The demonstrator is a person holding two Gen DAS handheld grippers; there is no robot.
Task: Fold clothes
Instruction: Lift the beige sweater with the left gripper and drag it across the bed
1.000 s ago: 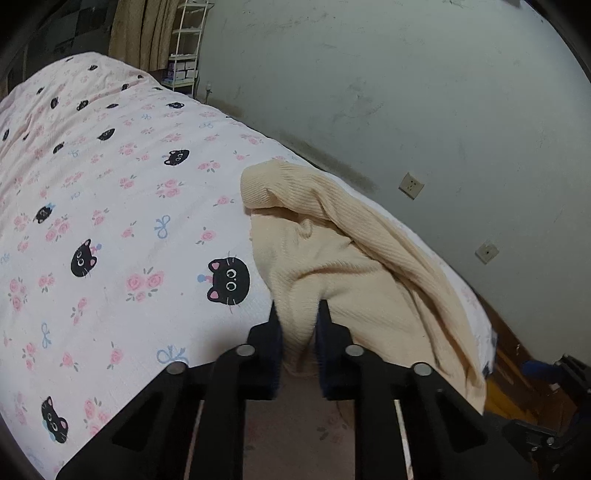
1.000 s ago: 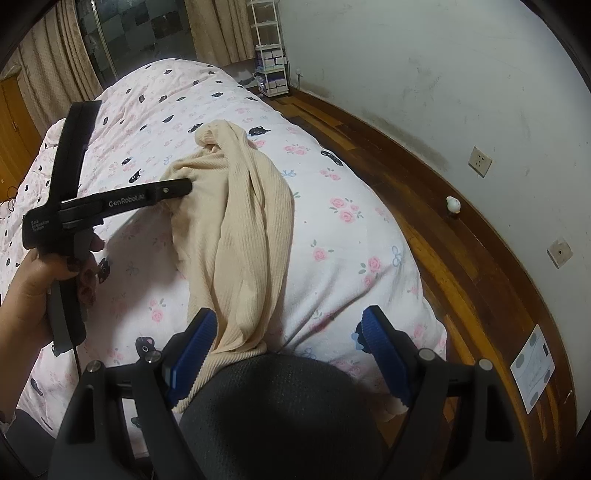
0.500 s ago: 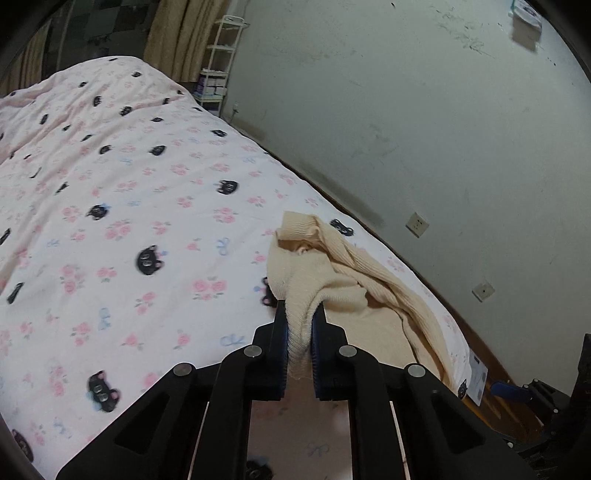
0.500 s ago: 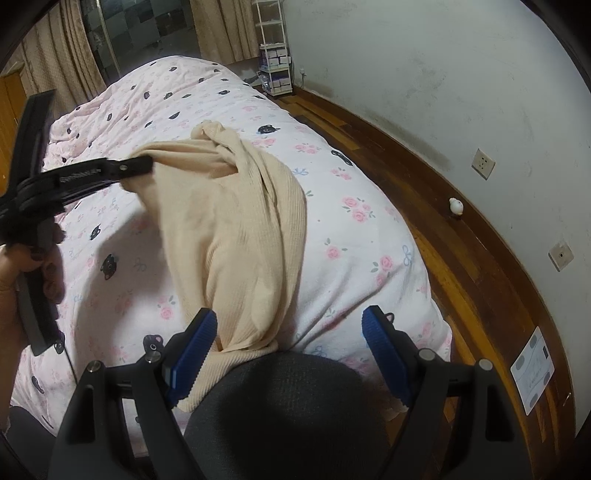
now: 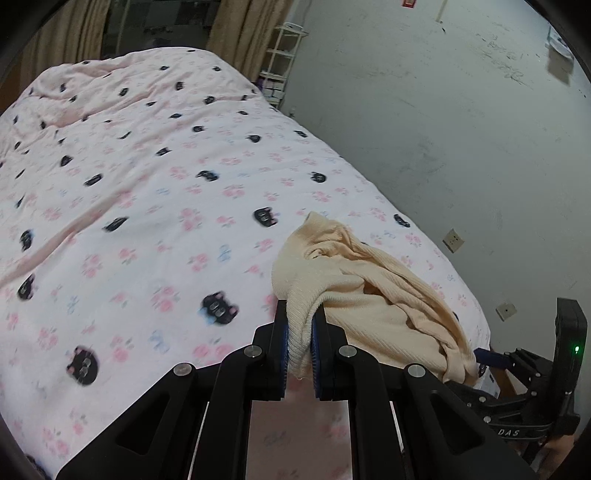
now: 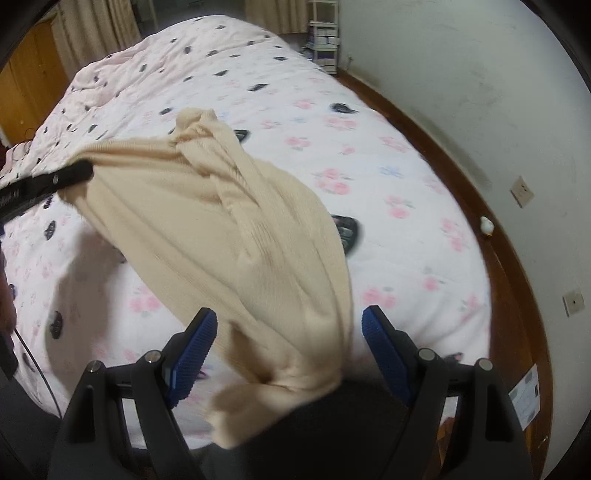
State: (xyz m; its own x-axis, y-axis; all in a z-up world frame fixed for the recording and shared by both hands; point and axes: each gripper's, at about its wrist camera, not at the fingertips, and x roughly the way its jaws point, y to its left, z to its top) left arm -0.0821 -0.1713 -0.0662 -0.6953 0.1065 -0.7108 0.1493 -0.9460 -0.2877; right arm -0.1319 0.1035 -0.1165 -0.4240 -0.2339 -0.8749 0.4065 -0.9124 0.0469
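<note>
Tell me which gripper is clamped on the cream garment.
The left gripper: its jaws pinch the cream garment. The right gripper stands wide open, cloth hanging loose between its jaws.

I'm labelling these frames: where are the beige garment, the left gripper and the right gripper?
beige garment [image 6: 236,236]: right wrist view, ribbed middle.
left gripper [image 5: 300,339]: left wrist view, between fingertips pinching cloth.
right gripper [image 6: 290,332]: right wrist view, between spread fingertips.

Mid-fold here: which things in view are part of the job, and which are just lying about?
Part of the job:
- cream ribbed garment
- left gripper, clamped on its edge
- right gripper, open, fabric hanging between its fingers
- bed cover, the work surface

Lying about:
- white shelf rack
- curtains
- wall sockets
- small white object on the floor
</note>
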